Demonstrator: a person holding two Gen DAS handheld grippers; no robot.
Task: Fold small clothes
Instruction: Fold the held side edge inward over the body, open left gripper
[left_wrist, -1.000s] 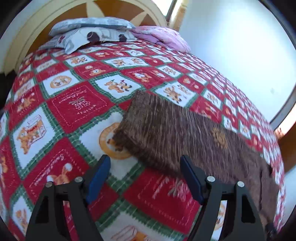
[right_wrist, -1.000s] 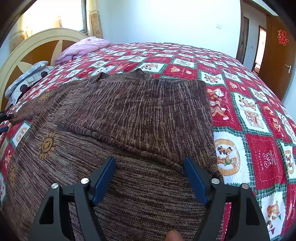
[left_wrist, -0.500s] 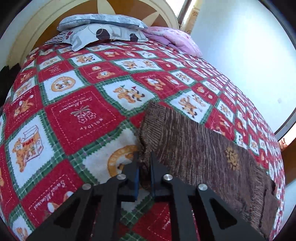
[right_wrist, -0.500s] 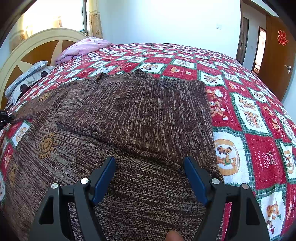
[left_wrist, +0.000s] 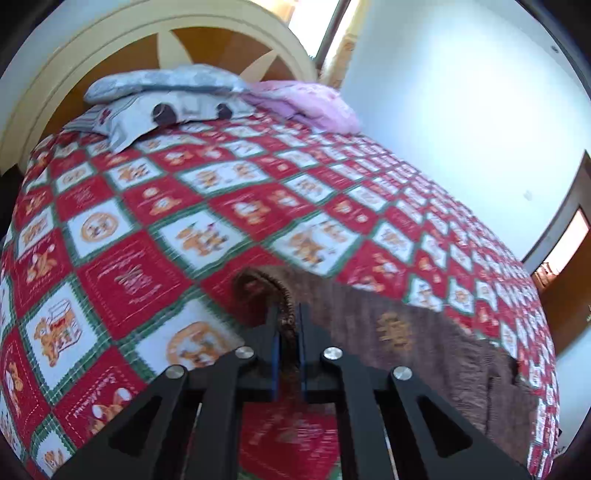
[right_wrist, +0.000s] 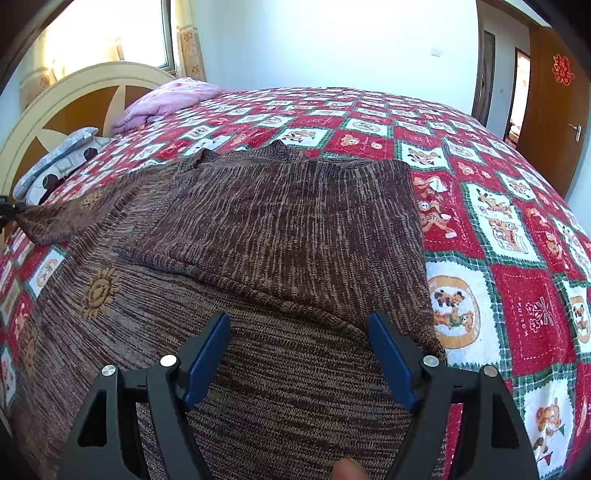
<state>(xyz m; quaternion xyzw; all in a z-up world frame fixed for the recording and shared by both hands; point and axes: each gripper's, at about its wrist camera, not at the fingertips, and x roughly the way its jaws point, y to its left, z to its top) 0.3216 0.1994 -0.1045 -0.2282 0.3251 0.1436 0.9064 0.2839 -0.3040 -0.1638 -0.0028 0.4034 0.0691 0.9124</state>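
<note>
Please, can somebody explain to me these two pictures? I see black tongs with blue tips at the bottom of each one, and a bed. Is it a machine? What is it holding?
It is no machine: a person holds one two-finger gripper in each hand, and each gripper carries a wide-angle camera that looks along its fingers. One picture comes from the left gripper, the other from the right gripper. On the bed lies a red patchwork quilt, and on it a brown knitted sweater, partly folded. The left gripper is shut on the cuff of the sweater's sleeve and lifts it. The right gripper is open above the sweater and holds nothing. Pillows lie by the headboard.

Rough knit sweater (right_wrist: 288, 236), printed cloth bedspread (right_wrist: 517, 240)
</note>
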